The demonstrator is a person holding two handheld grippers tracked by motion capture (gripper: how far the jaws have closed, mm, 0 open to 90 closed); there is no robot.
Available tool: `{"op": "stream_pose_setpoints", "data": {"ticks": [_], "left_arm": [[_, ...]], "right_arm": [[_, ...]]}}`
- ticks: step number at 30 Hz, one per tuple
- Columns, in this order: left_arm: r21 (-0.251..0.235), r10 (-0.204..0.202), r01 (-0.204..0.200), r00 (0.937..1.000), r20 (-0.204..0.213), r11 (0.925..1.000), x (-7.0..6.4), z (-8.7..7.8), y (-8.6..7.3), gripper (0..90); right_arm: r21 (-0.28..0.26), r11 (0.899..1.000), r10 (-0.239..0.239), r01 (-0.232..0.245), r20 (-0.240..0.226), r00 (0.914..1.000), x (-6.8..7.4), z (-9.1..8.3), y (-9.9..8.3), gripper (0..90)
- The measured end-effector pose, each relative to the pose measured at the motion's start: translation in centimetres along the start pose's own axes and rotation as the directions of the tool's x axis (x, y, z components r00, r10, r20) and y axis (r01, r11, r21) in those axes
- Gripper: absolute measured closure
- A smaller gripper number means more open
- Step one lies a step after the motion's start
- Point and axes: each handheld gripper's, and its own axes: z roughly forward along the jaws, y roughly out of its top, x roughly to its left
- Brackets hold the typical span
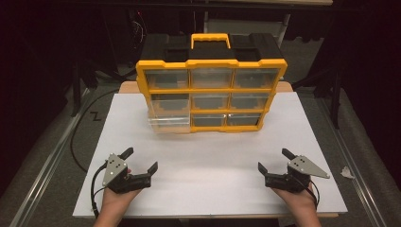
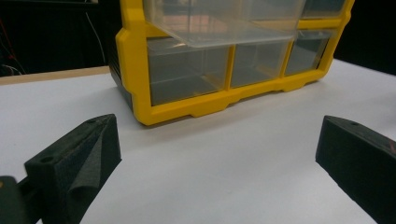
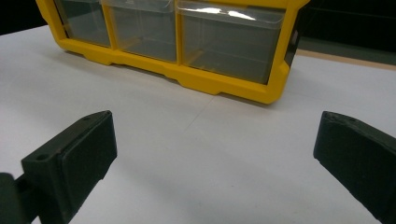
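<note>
- On the white table (image 1: 142, 118), a yellow organizer (image 1: 211, 94) is seen with one clear drawer (image 1: 169, 122) pulled out, apparently the lower-left.
- Left gripper (image 1: 141, 160) and right gripper (image 1: 273, 160) are held spread and empty, well apart from it; the drawer remains to be handled.

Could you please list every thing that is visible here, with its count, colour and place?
organizer: 1, yellow frame, black top, far middle of table
drawers: 9, clear, three rows in organizer
open drawer: 1 of the 9, clear, bottom left, pulled out
handle: 1, yellow, on organizer top
table: 1, white
paper scrap: 1, white, floor right of table
left hand-held gripper: 1, black, near left, open
right hand-held gripper: 1, black, near right, open
hands: 2, near edge
</note>
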Motion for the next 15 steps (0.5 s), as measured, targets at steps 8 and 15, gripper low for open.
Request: {"op": "stream_pose_setpoints", "data": {"ticks": [8, 15], "left_arm": [[0.019, 0.059, -0.059, 0.9982, 0.008, 0.9981, -0.12, 0.05, -0.07, 0.6], [0.028, 0.088, -0.088, 0.9961, 0.001, 0.9957, -0.17, 0.07, -0.08, 0.6]], "right_arm": [[0.0, 1.0, 0.003, -0.003, -0.005, 1.0, -0.22, 0.09, -0.29, 0.6], [-0.007, 1.0, 0.012, -0.012, -0.008, 0.9999, -0.27, 0.08, -0.36, 0.6]]}}
